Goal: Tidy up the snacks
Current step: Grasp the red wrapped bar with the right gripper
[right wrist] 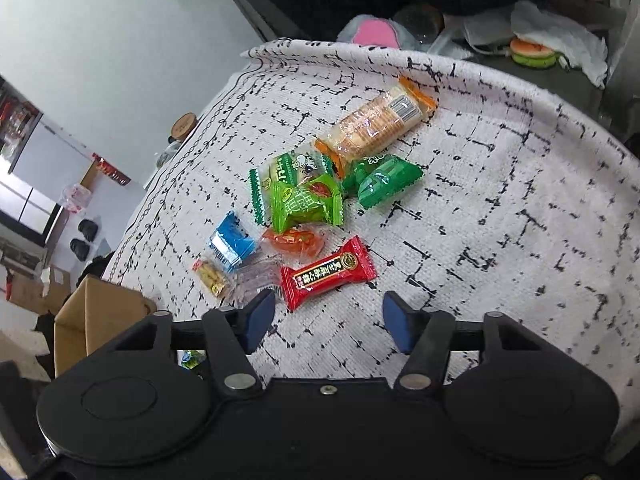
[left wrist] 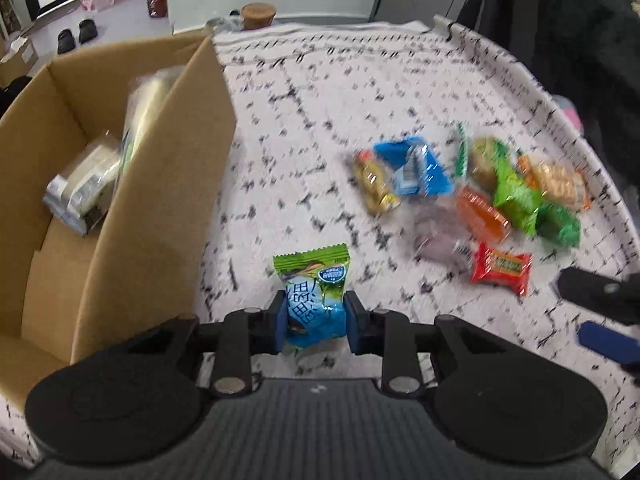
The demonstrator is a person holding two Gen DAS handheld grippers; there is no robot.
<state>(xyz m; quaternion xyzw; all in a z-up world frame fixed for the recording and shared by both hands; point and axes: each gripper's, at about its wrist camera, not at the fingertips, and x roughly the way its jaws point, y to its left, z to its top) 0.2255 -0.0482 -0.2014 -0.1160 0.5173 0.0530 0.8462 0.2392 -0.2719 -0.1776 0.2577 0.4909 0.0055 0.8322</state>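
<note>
Left wrist view: left tongs clamp green-and-blue snack packet right of open cardboard box, presumably for boxing; right tongs gape near red wrapped bar.

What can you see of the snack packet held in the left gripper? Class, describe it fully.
The snack packet is a small glossy plastic pouch, green at its crimped, zigzag top edge and blue lower down, printed with large white characters. It stands upright, pinched at its lower half between the blue pads of the left gripper, above the patterned tablecloth, just right of the cardboard box. Nothing else touches it.
</note>
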